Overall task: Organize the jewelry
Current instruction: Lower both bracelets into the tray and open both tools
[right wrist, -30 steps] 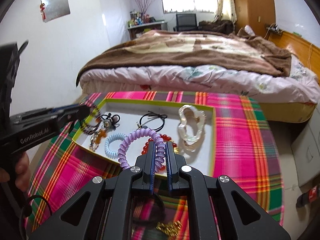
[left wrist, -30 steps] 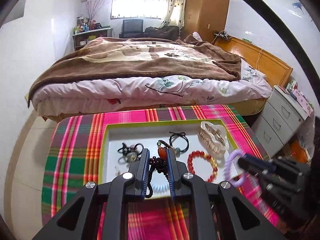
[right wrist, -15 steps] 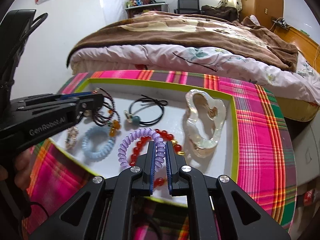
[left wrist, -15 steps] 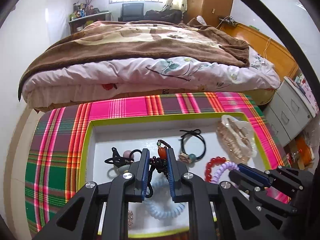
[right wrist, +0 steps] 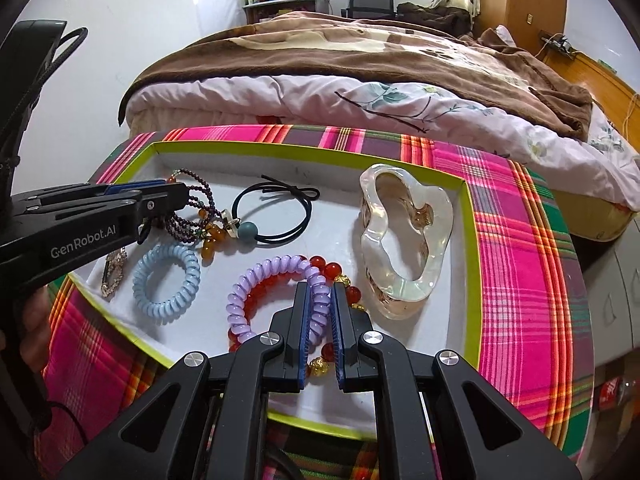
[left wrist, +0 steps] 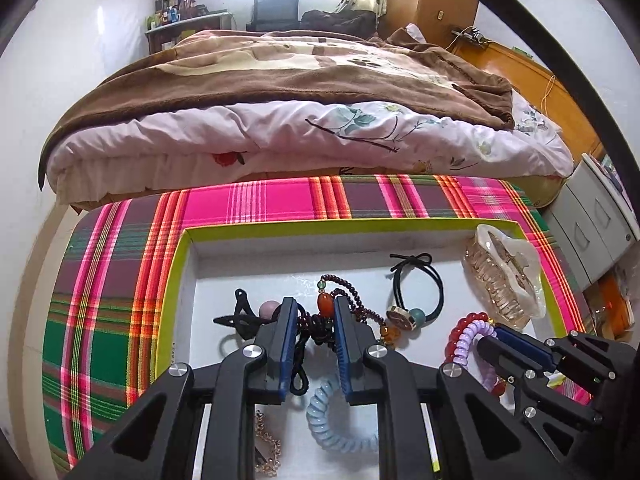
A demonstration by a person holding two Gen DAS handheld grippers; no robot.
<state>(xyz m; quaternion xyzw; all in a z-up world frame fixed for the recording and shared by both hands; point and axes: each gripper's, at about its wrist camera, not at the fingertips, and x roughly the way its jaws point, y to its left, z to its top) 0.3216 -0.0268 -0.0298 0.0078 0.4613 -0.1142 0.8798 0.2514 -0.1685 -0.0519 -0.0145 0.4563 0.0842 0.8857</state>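
Tray (right wrist: 468,216), frame centre, already holding most pieces: left claw (left wrist: 313,320) is clamping the dark bead necklace (left wrist: 352,294), right claw (right wrist: 321,300) clamping the purple coil band (right wrist: 256,280), both awaiting release.

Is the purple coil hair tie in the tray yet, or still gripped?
Gripped: the right gripper pinches the purple coil hair tie, whose loop lies over the red bead bracelet inside the tray.

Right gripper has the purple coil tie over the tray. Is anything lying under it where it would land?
Yes. The purple coil tie, pinched in the right gripper, hangs directly over the red bead bracelet on the tray floor. Lowered straight, it would land on those beads; bare floor shows nearer the blue coil tie.
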